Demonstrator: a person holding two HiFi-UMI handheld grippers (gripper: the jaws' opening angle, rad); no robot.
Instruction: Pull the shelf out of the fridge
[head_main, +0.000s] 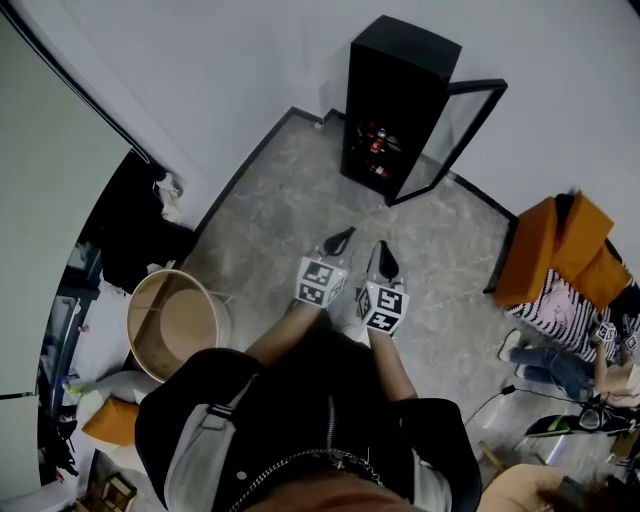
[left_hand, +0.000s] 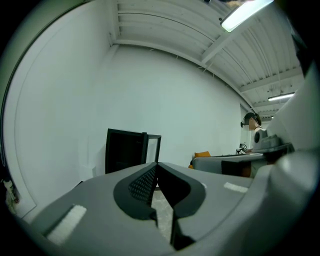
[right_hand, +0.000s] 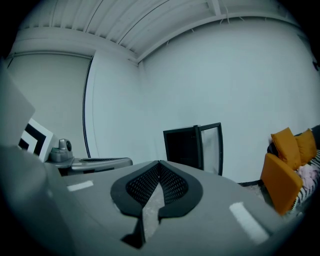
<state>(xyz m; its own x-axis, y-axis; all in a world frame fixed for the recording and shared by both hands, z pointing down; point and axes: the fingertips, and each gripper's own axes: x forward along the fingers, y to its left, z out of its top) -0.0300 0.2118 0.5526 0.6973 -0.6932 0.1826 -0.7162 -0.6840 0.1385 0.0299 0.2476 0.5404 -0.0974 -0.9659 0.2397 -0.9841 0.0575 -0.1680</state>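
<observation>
Fridge (head_main: 400, 60), door (head_main: 452, 138) open, grey floor (head_main: 300, 200) before it

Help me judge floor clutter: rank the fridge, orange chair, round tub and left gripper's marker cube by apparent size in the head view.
1. fridge, with its open door
2-3. orange chair and round tub: too alike to rank
4. left gripper's marker cube, smallest though nearest the camera

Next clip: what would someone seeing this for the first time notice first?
The tall black fridge against the far wall draws the eye, its glass door swung open to the right. Nearer the camera, the left gripper and right gripper are side by side, both shut and empty, pointing toward the fridge from well short of it. Bright orange cushions stand out at the right.
</observation>
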